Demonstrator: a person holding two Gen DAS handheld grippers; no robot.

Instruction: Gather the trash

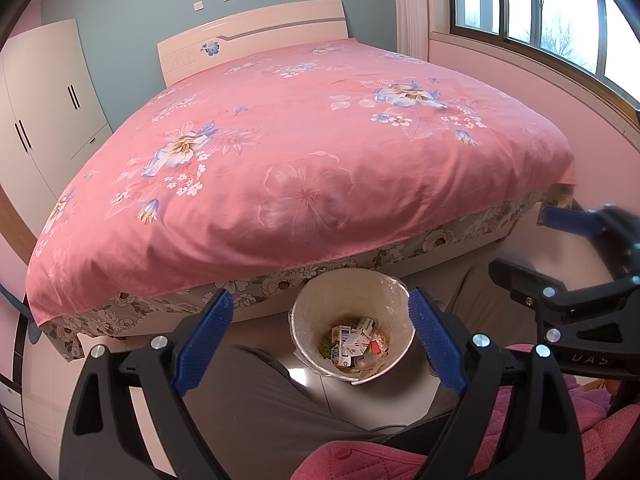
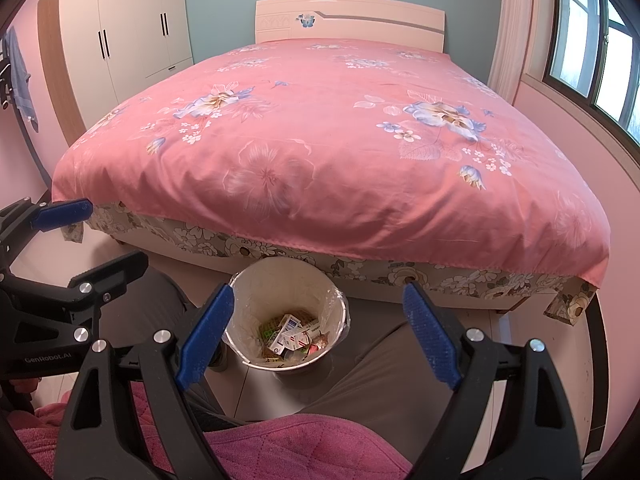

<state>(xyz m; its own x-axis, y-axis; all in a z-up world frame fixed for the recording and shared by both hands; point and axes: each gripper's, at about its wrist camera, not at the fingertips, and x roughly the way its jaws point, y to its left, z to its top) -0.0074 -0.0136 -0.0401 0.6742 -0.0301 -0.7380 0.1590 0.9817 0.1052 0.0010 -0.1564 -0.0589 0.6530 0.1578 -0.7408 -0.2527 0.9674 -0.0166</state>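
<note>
— Pink cotton with blue flowers covers the whole bed point(image 1: 304, 152); nothing lies on it. Where does the trash sit?

— Down in the trash bin point(image 1: 394, 354), a white pail lined with clear plastic, on the floor point(image 1: 340, 396) at the foot of the bed. From the left wrist view it lies at about five o'clock from the spread's middle, between the person's grey-trousered knees point(image 1: 260, 400).

— What fills it?

— Small cartons point(image 2: 290, 334), white with blue and red print, heaped with scraps on the bottom. The rest is too small to tell.

— And the left gripper point(image 1: 320, 344)?

— Its blue-padded fingers point(image 1: 208, 340) stand wide apart with nothing between them; the bin shows through the gap, nearer the right-hand finger.

— The right gripper point(image 2: 318, 336)?

— Also spread wide and empty, framing the same bin, which sits at its eleven o'clock side. Each gripper shows in the other's view: the right one at three o'clock of the left view, the left one at nine o'clock of the right view.

— Anything nearer?

— A quilted pink garment point(image 2: 304, 444) at six o'clock. White wardrobe point(image 2: 132, 28) at ten o'clock, window point(image 1: 540, 8) at one o'clock.
</note>
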